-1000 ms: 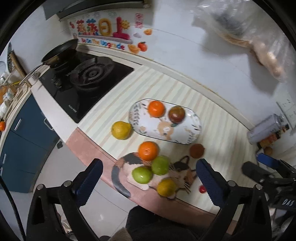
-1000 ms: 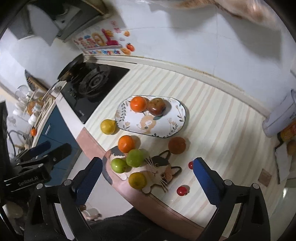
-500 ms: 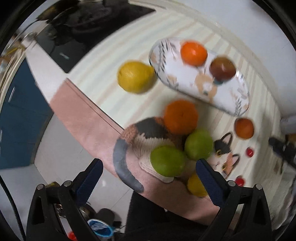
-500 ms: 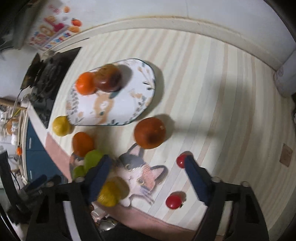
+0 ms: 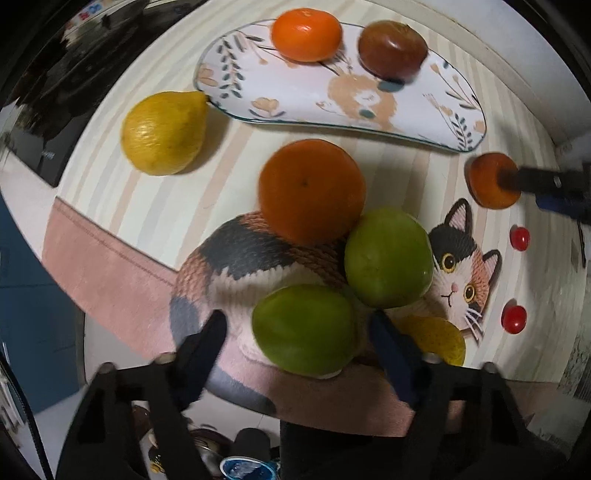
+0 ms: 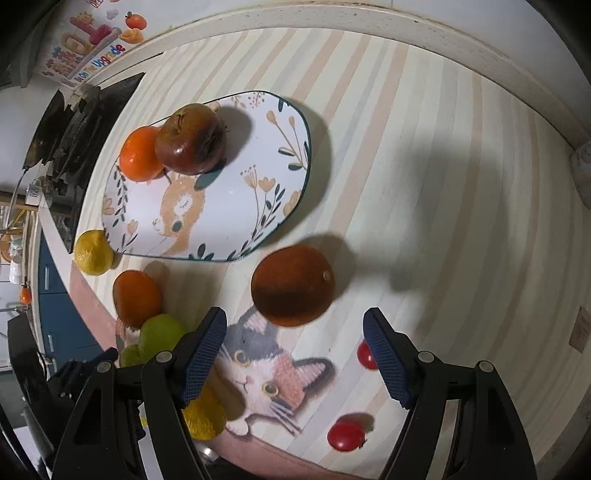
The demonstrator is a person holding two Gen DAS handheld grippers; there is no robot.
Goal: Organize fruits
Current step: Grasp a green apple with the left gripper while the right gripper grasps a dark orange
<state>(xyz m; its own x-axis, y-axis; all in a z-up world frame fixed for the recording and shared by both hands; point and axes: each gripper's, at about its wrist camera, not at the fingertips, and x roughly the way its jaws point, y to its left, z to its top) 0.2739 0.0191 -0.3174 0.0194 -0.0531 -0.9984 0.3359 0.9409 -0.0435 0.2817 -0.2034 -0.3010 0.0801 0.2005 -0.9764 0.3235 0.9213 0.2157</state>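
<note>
My left gripper is open, its fingers on either side of a green fruit on the cat-print mat. A second green fruit, an orange and a yellow fruit crowd around it. A lemon lies at the left. The floral plate holds an orange and a dark reddish fruit. My right gripper is open just in front of a dark orange fruit, with the plate beyond it.
Two red cherry tomatoes lie near my right gripper's right finger. A black gas stove sits at the far left. The striped counter meets a white wall edge at the back. The counter's pink front edge is close.
Both grippers have come down closer to the counter. The left has closed in around the near green fruit; the right has moved up to the dark orange fruit.
</note>
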